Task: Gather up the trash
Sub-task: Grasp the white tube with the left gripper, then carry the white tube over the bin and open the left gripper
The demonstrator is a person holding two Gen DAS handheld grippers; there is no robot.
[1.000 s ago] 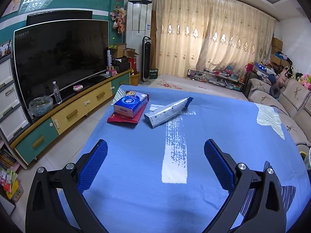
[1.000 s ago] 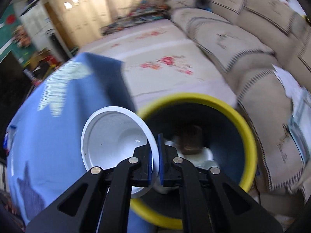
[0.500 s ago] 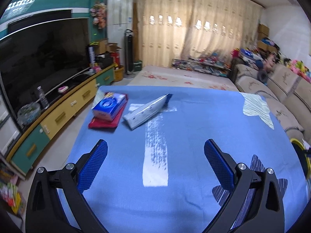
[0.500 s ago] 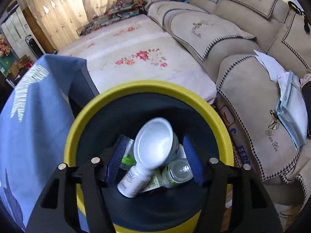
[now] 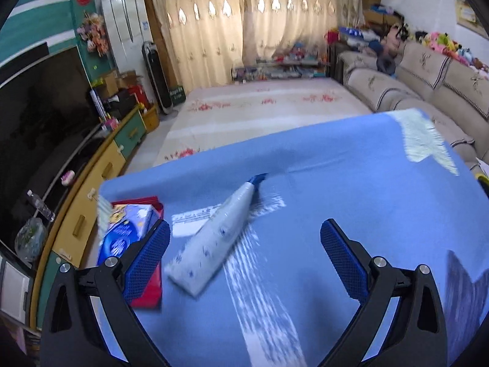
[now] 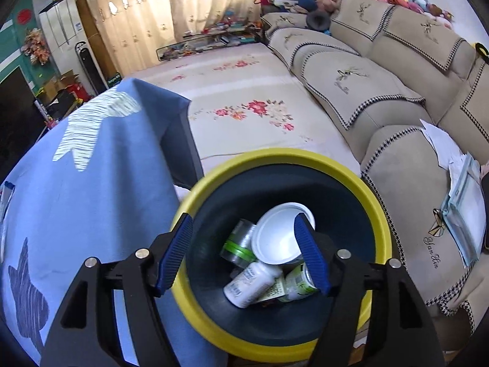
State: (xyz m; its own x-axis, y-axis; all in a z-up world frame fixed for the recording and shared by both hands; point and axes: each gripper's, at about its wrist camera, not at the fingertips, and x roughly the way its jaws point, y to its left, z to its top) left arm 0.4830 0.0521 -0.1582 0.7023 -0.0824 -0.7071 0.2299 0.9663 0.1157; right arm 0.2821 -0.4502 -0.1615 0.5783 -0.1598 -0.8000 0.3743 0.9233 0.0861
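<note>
Below parted fingers (image 6: 180, 253), white cup (image 6: 279, 235)

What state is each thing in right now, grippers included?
left gripper: open, empty, above the table.
right gripper: jaws opening, nothing between them, over the bin.
white paper cup: lying in the bin, released.
trash bin: upright beside the table, partly filled with bottles.
tube: flat on the blue tablecloth, uncollected.
tissue pack: on a red item at the table's edge.

Both grippers: left gripper (image 5: 244, 257), right gripper (image 6: 244, 253); black frames, blue textured pads, silver screws.
</note>
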